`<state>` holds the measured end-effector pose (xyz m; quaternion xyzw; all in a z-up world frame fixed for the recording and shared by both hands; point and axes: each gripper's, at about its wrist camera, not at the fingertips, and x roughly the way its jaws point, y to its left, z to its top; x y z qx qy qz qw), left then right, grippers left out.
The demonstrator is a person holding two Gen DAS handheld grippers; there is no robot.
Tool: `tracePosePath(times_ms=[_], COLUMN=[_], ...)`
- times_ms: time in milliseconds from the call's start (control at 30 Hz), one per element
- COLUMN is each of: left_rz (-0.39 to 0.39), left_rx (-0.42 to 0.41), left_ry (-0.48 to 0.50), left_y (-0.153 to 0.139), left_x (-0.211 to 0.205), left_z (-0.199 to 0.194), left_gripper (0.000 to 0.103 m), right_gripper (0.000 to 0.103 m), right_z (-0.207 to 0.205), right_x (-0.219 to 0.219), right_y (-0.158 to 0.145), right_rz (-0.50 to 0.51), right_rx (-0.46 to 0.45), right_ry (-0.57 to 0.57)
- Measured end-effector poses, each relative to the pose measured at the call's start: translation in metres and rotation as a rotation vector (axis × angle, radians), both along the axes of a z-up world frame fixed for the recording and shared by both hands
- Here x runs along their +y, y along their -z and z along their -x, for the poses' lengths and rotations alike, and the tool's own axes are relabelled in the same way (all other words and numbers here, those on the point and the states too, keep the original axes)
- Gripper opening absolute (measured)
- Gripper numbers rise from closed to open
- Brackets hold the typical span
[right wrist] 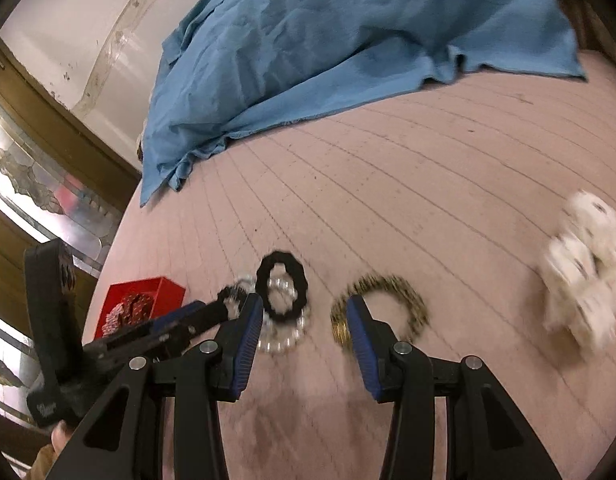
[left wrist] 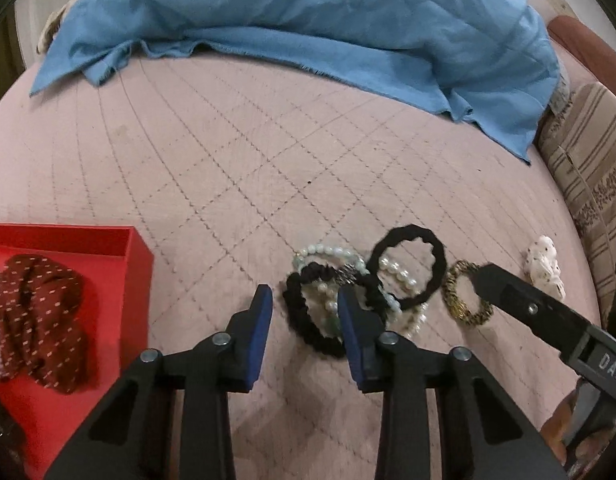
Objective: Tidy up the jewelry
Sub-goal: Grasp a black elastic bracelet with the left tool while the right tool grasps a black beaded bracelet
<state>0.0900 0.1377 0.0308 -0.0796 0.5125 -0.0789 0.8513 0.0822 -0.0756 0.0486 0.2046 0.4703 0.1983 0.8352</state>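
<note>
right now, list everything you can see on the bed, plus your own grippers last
pink quilted bed cover: one, under everything
blue cloth: one, crumpled at far edge
red open box: one, left, holding a maroon dotted scrunchie
pearl bead bracelets: several, white, middle pile
black scrunchies: two, on the pearls
gold patterned scrunchie: one, right of pile
white dotted scrunchie: one, far right
left gripper: open, over pile
right gripper: open, at gold scrunchie

A pink quilted bedspread (left wrist: 227, 152) stitched in diamonds carries a plain blue cloth (left wrist: 308, 20), a red box (left wrist: 67, 240) with a maroon white-dashed scrunchie (left wrist: 39, 316), black hair ties (left wrist: 408, 268), white pearl bracelets (left wrist: 332, 252), a gold-and-black speckled scrunchie (left wrist: 464, 296) and a white dark-spotted scrunchie (left wrist: 546, 266).
</note>
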Motion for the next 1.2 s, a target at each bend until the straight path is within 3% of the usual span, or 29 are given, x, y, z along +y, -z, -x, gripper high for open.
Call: tracePosePath(times_ms=[133, 200, 233, 300, 467, 700, 933, 1200], left_rz=[0.044, 0.054, 0.045, 0.036, 0.054, 0.111, 0.163, 0.123], left_rx=[-0.004, -0.006, 0.0, -0.01, -0.033, -0.078, -0.138, -0.225], left_ry=[-0.006, -0.007, -0.006, -0.001, -0.005, 0.0, 0.013, -0.025], left_y=[0.003, 0.003, 0.004, 0.004, -0.009, -0.042, -0.083, -0.124], left_x=[0.005, 0.005, 0.003, 0.001, 0.001, 0.0, 0.005, 0.037], left_z=[-0.005, -0.005, -0.005, -0.004, 0.002, 0.026, 0.074, 0.139], left_gripper=[0.032, 0.01, 0.004, 0.004, 0.004, 0.004, 0.004, 0.004], right_gripper=[0.04, 0.029, 0.026, 0.011, 0.009, 0.009, 0.009, 0.009], right_z=[-0.019, -0.025, -0.027, -0.03, -0.027, -0.003, 0.038, 0.084], right_x=[0.009, 0.012, 0.014, 0.016, 0.012, -0.008, -0.013, 0.0], right_y=[0.012, 0.018, 0.021, 0.027, 0.026, 0.001, -0.032, -0.063], right_rz=[-0.011, -0.02, -0.024, -0.03, -0.053, -0.122, -0.122, -0.118], right_rx=[0.025, 0.039, 0.045, 0.057, 0.06, 0.046, 0.005, -0.034], right_ry=[-0.019, -0.026, -0.029, -0.034, -0.007, 0.05, 0.056, 0.028])
